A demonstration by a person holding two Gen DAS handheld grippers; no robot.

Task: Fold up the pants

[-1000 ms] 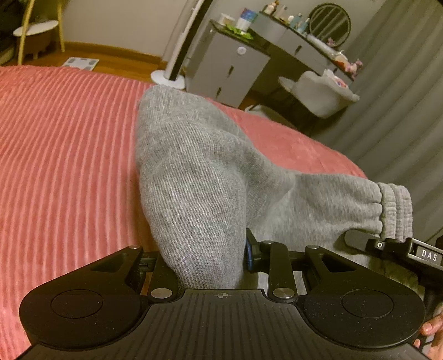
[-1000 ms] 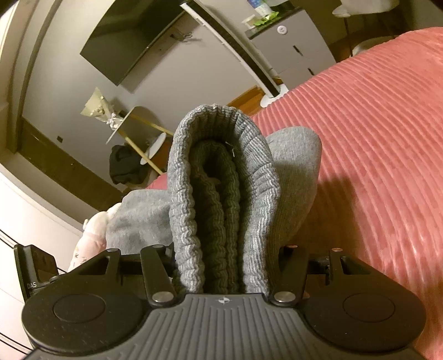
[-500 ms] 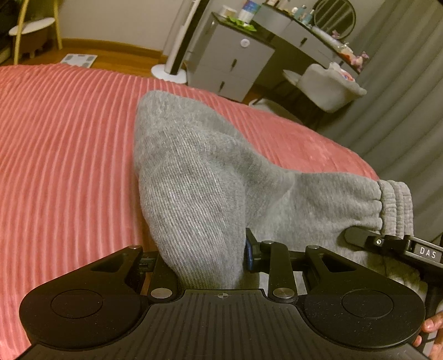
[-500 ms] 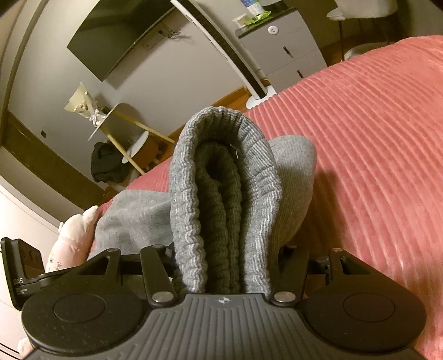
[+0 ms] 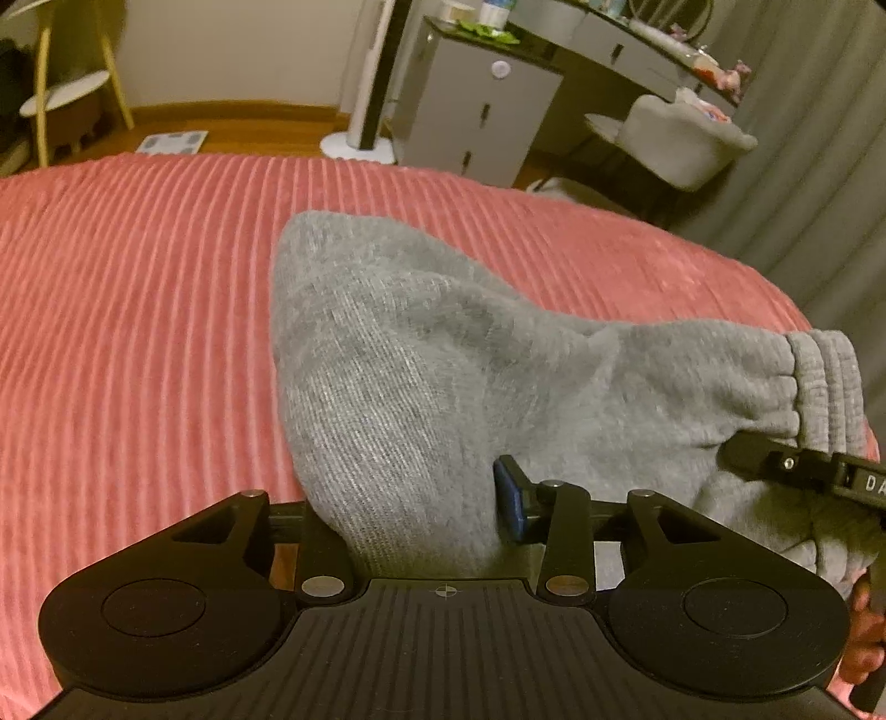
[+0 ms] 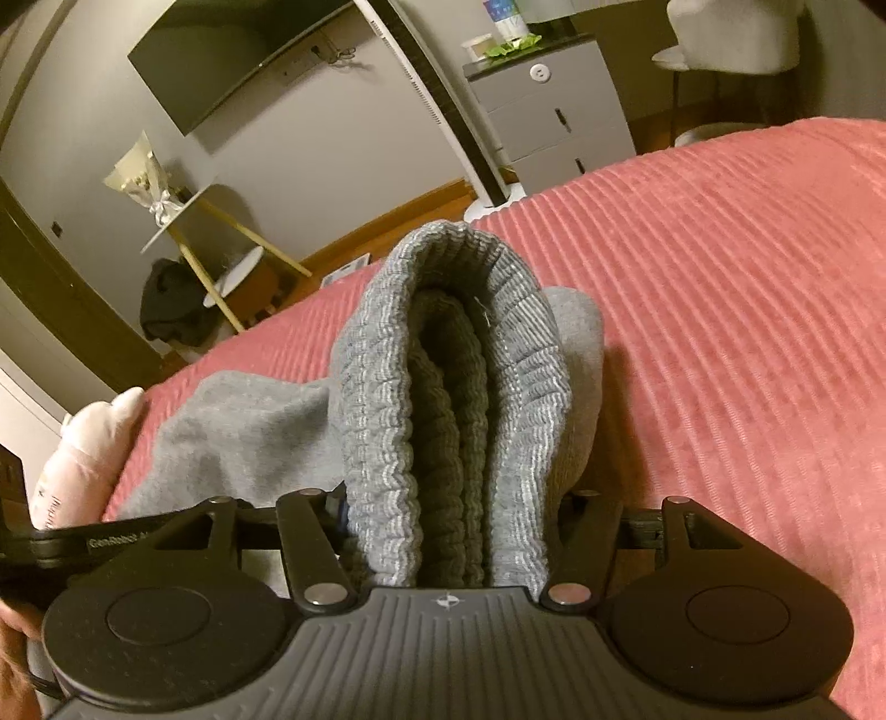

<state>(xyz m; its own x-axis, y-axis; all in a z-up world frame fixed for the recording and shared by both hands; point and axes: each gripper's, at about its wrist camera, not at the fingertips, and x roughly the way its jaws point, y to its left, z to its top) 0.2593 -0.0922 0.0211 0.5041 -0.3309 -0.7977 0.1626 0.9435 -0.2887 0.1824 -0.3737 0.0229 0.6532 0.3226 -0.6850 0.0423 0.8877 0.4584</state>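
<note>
Grey sweatpants (image 5: 443, 376) lie bunched on a pink ribbed bedspread (image 5: 138, 310). My left gripper (image 5: 415, 520) is shut on a fold of the plain grey leg fabric, which rises in front of the camera. My right gripper (image 6: 448, 531) is shut on the ribbed elastic waistband (image 6: 448, 387), doubled over between the fingers. The waistband also shows at the right of the left wrist view (image 5: 825, 387), next to the right gripper's black body (image 5: 803, 465). More grey cloth trails to the left in the right wrist view (image 6: 232, 437).
A pink plush toy (image 6: 83, 454) lies at the bed's left edge. Beyond the bed stand grey drawers (image 5: 476, 105), a white chair (image 5: 681, 138), a tower fan (image 5: 371, 83), a small side table (image 6: 221, 249) and a wall television (image 6: 232, 50). Grey curtains (image 5: 819, 166) hang on the right.
Both grippers have tilted and moved with the pants held. More of the far room and bedspread shows. The right view now sees more bed and the plush toy nearer.
</note>
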